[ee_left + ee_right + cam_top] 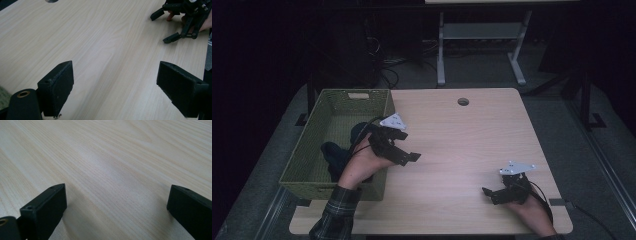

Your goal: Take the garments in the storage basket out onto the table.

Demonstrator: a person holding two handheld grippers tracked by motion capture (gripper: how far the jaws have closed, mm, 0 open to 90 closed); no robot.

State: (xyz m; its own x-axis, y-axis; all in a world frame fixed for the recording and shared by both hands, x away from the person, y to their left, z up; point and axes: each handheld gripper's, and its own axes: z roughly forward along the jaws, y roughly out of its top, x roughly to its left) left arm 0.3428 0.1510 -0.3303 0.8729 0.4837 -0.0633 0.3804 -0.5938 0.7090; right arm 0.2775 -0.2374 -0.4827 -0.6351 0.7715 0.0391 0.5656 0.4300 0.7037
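My left gripper [408, 145] hovers open over the wooden table [462, 135], just right of a green woven basket [353, 93]. A dark cloth [333, 151] lies inside the basket, partly hidden by my left hand. In the left gripper view, nothing lies between the spread jaws of the left gripper [116, 90], just bare wood. My right gripper [490, 195] rests low near the table's front right, open and empty. The right gripper [162, 27] also appears far off in the left gripper view. In its own view the right gripper [117, 205] has its jaws wide apart over bare tabletop.
A round cable hole [463, 101] sits near the table's far edge. Beyond the table stands a grey desk frame [482, 35] on a dark floor. The basket takes up the table's left side.
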